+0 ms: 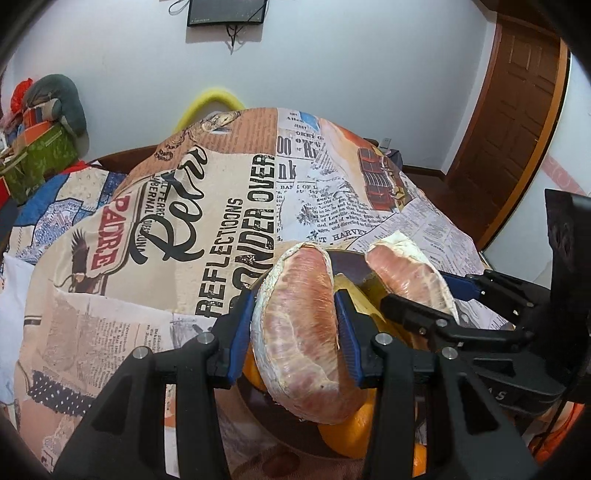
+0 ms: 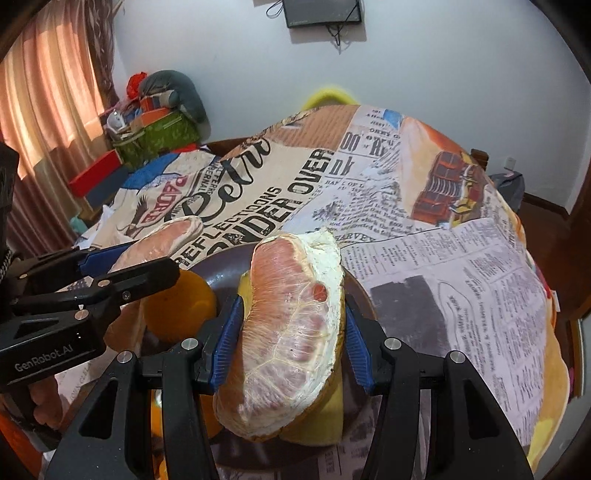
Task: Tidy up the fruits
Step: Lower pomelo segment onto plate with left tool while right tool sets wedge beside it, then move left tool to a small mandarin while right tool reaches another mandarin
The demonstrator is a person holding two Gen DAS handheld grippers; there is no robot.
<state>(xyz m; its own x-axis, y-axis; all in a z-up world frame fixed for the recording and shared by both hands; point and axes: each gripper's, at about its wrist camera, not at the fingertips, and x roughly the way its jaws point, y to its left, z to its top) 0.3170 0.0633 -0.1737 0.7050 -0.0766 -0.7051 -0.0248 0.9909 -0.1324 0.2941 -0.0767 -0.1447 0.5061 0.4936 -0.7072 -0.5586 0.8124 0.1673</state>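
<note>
Each gripper is closed on one pomelo segment above the dark plate (image 2: 221, 266): left gripper (image 1: 295, 332) on one segment (image 1: 299, 332), right gripper (image 2: 291, 332) on the other segment (image 2: 291, 325). The flesh looks soft and fragile, so I judge a gentle hold across the thick middle is best.

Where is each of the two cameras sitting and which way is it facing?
Left wrist: on the left gripper, looking down along its jaws shut on a pomelo segment above the dark plate; the right gripper shows at right.
Right wrist: on the right gripper, gripping another pomelo wedge; the left gripper shows at left.
Shared: plate, oranges, newsprint cloth, wall screen.
</note>
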